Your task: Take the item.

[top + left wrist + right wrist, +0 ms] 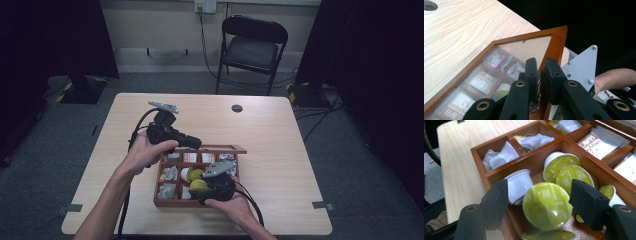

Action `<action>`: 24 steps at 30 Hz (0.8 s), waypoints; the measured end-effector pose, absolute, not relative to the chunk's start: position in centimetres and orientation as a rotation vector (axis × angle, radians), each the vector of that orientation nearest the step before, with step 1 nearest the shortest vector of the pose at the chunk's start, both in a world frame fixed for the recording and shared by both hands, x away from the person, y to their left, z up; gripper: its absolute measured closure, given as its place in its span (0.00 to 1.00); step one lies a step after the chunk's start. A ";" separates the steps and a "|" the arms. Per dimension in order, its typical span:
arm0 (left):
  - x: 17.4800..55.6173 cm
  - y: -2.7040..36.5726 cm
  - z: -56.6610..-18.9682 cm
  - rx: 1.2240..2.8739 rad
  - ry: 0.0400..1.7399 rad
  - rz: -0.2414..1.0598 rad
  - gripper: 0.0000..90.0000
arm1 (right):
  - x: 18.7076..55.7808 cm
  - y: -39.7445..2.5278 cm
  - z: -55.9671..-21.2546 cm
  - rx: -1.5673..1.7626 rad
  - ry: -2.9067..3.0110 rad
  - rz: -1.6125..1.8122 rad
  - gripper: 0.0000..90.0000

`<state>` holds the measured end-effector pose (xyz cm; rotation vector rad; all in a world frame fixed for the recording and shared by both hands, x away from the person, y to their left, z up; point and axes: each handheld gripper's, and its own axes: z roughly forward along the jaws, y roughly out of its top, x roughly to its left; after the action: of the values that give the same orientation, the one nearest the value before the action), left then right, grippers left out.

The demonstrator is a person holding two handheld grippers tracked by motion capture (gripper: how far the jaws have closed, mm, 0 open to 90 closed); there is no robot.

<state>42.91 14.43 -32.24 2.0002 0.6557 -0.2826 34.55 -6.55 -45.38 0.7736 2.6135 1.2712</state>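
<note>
Yellow-lidded capsule (545,205) sits between your right gripper's (541,202) wide jaws; close squarely on it while left gripper (541,72) holds lid (555,40) up.

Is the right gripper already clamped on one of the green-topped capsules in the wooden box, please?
No. In the right gripper view, the right gripper has its jaws spread wide either side of a capsule, touching nothing.
</note>
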 end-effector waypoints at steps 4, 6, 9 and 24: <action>43.0 14.4 -32.2 2.000 0.654 -0.283 0.90 | 34.7 -6.5 -45.6 0.773 2.615 1.243 0.32; 43.0 14.4 -32.2 1.999 0.655 -0.281 0.90 | 34.8 -6.4 -45.7 0.768 2.617 1.233 0.31; 43.0 14.4 -32.2 2.000 0.653 -0.281 0.90 | 35.0 -6.3 -46.0 0.773 2.630 1.201 0.31; 42.9 14.4 -32.2 2.001 0.654 -0.278 0.90 | 35.3 -6.0 -46.4 0.800 2.671 1.112 0.34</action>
<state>42.95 14.35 -32.19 2.0011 0.6543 -0.2780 35.27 -6.01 -46.45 0.8003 2.6705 1.1116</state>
